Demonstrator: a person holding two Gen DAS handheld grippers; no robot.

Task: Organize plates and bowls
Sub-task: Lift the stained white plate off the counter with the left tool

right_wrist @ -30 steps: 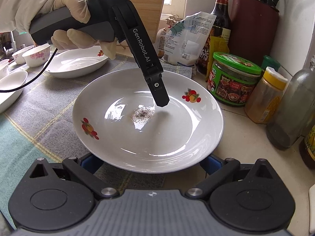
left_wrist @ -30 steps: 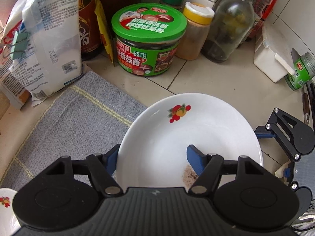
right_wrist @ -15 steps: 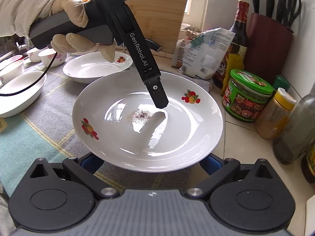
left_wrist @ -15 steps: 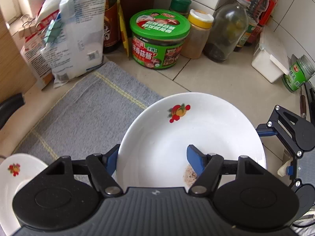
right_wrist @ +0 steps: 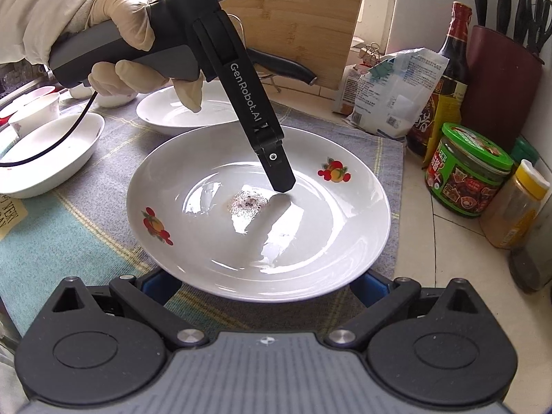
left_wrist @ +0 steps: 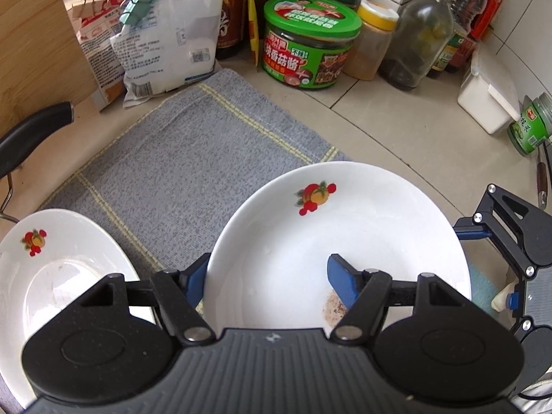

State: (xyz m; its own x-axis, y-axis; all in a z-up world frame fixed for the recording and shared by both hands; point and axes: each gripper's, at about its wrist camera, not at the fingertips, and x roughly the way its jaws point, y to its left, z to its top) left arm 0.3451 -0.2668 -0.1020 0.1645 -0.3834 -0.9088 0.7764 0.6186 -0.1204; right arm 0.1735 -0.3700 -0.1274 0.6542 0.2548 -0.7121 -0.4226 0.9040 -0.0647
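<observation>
A white fruit-print plate (left_wrist: 338, 241) is shown held off the surface by both grippers. In the left wrist view, the left gripper (left_wrist: 267, 277) is seen clenched on the plate's near rim, one blue finger (left_wrist: 339, 277) lying inside the dish beside a speckled residue patch (left_wrist: 333, 308), the other beneath the rim at the lower left. In the right wrist view, the same plate fills the centre of the frame, and its near rim lies between the fingers of the right gripper (right_wrist: 265, 284); whether these press on the rim cannot be told, since the tips are hidden under it. The left gripper is carried by a gloved hand (right_wrist: 114, 31) at the upper left of that frame.

The coming move is judged to turn on the second fruit-print plate (left_wrist: 51, 276), which lies at the lower left of the left wrist frame, just beside the held plate and resting on the grey cloth (left_wrist: 193, 158). The left hand is the nearer one to it. Open cloth is seen between the two plates. Farther off, a green-lidded jar (left_wrist: 308, 55), a white bag (left_wrist: 165, 34) and bottles crowd the upper edge, leaving little room on that side.
</observation>
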